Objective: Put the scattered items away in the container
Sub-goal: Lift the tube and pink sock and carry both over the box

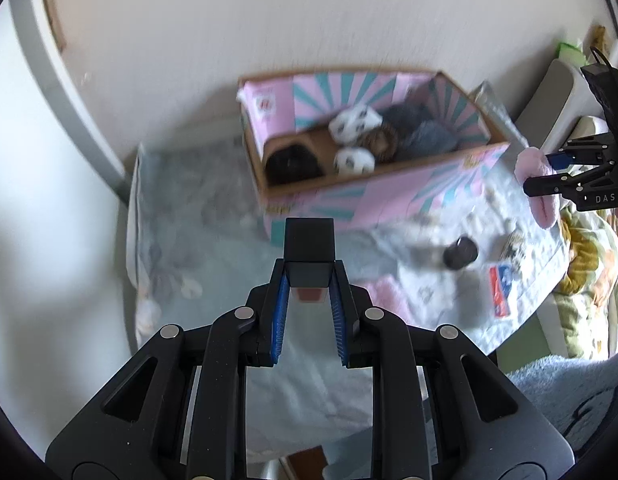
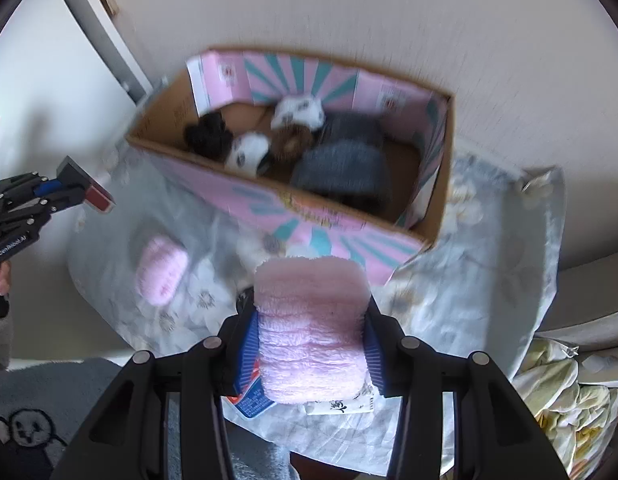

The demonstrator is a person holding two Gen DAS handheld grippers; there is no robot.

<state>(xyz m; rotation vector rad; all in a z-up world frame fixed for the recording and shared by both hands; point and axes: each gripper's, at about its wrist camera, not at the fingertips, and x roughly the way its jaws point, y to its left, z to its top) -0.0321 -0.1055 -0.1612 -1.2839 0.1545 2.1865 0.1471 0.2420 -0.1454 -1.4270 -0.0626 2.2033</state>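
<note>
Both grippers carry loads short of the box (image 2: 269,204), which stands at the far side of the cloth (image 2: 489,248) with soft toys already in it. The left gripper (image 1: 309,280) is clamped narrow on a small dark block (image 1: 309,248); the right gripper (image 2: 309,344) pinches a pink fluffy sock (image 2: 309,328) at mid width. The block is held only by its near end and could pivot out if swung. The sock is soft and could slip, or catch the box's near wall. A second pink sock (image 2: 161,276), a dark cylinder (image 1: 461,254) and cards (image 1: 500,290) lie loose on the cloth, easy to knock.
</note>
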